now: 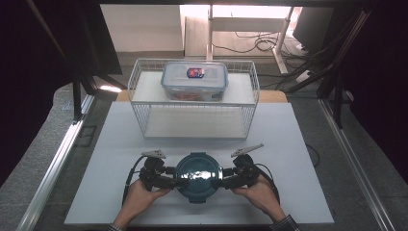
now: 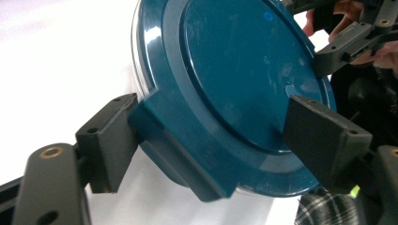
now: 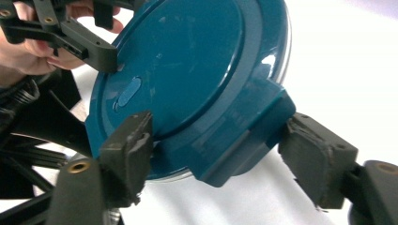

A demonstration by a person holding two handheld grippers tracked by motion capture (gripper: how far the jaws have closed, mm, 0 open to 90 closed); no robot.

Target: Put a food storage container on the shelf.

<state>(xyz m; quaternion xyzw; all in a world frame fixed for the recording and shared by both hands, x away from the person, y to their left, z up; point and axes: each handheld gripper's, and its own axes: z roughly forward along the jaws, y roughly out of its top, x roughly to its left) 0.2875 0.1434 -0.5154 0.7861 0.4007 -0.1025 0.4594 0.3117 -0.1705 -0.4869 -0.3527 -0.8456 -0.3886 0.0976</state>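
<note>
A round container with a dark teal lid (image 1: 197, 175) (image 2: 234, 70) (image 3: 187, 61) sits on the white table near its front edge. My left gripper (image 1: 172, 182) (image 2: 218, 136) is at its left side. It straddles the left lid latch (image 2: 178, 150), one pad against the latch and the other on the lid top. My right gripper (image 1: 223, 182) (image 3: 220, 154) is at the container's right side. Its jaws stand around the right latch (image 3: 244, 136), with one pad over the lid rim and the other just beside the latch. A hand holds each gripper.
Behind the container stands a white wire shelf rack (image 1: 139, 82). A clear rectangular box with a blue-rimmed lid (image 1: 195, 79) rests on its top shelf. The white table (image 1: 106, 159) has metal rails along both sides. Cables lie on the floor beyond.
</note>
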